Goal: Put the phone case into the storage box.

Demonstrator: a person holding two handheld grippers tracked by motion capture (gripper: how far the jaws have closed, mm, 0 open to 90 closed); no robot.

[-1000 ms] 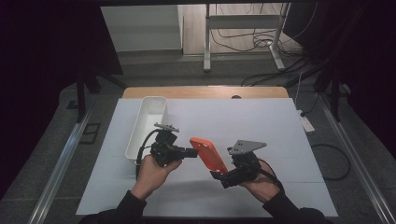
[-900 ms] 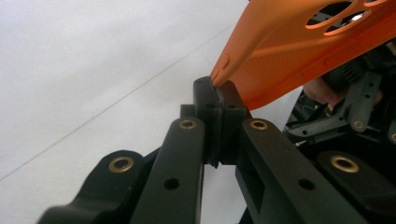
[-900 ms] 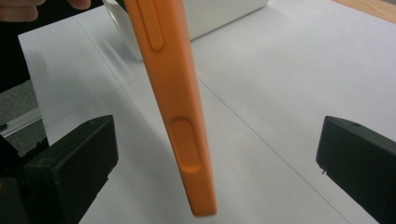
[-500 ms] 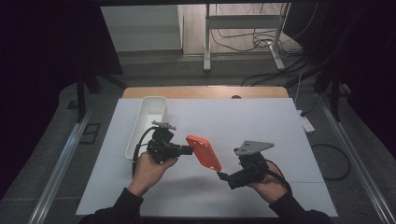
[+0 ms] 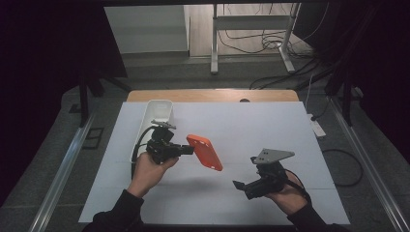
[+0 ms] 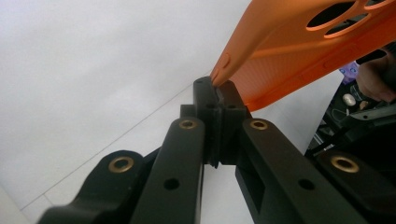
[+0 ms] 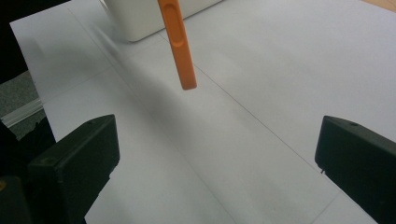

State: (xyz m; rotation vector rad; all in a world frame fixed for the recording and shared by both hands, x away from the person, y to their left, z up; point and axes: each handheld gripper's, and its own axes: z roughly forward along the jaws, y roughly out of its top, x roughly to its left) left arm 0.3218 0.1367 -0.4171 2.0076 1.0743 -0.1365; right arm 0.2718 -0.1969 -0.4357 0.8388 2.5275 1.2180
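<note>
Pinching one short edge of the orange phone case, the left gripper has its jaws shut tight on the rim, and the left gripper view shows why that spot works: the pads bite the thin side wall just beside the button bumps, leaving the whole back panel with its camera cut-outs free. The case hangs in the air above the middle of the white table, tilted so that its far end dips toward the near right, and touches nothing but the pads. Held out like this, by an end and clear of the surface, it probably offers its free end to the other hand.

The right gripper sits lower, near the front edge of the table toward its right corner, well apart from the case, with its jaws spread wide and nothing between them. In the right gripper view the case appears edge-on ahead of those open jaws, a narrow orange strip (a slim target, so the closing line matters). That facing suggests either a hand-over in preparation or a release just made; the pictures do not settle which.

A long white tray stands along the left edge of the table, behind the left hand, and may be where the case is meant to go.
</note>
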